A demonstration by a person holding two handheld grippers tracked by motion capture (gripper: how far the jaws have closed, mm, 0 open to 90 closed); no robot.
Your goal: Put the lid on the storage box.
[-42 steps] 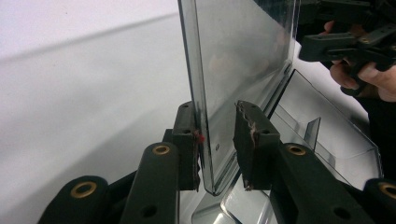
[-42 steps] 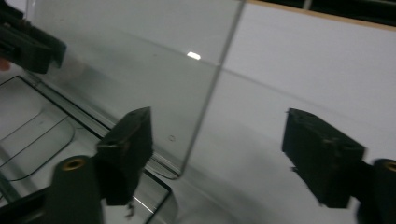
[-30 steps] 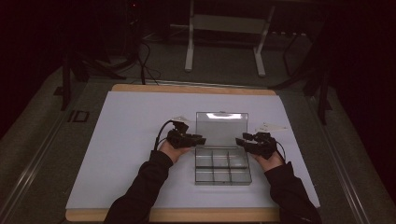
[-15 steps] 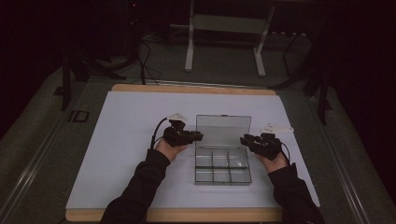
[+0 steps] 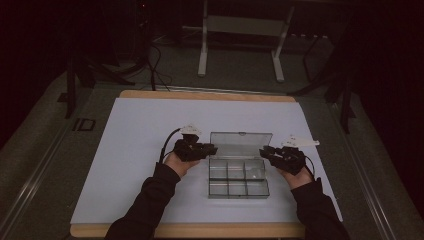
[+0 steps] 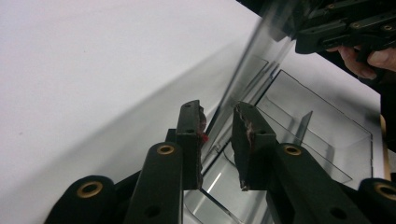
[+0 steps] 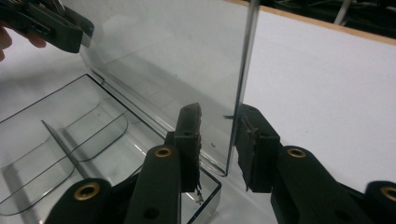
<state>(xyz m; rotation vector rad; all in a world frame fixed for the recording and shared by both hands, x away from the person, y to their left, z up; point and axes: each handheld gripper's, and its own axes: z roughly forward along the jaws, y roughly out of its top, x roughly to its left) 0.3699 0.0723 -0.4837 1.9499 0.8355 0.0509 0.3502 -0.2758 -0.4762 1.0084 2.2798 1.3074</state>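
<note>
Gripping the raised lid (image 5: 241, 144) of the clear plastic compartment box (image 5: 238, 179) near the worktop's front edge, my left jaws (image 5: 212, 148) and right jaws (image 5: 263, 151) pinch its side edges.

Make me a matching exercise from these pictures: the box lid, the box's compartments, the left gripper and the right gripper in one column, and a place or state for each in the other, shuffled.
Things:
1. lid
2. compartments
3. left gripper
4. right gripper

Places or states:
A. clamped on the lid's edge at the left of the high view
B. empty, six in a grid
C. raised open at the far side of the clear box
D. clamped on the lid's edge at the right of the high view

Pairs: 1-C, 2-B, 3-A, 4-D
</note>
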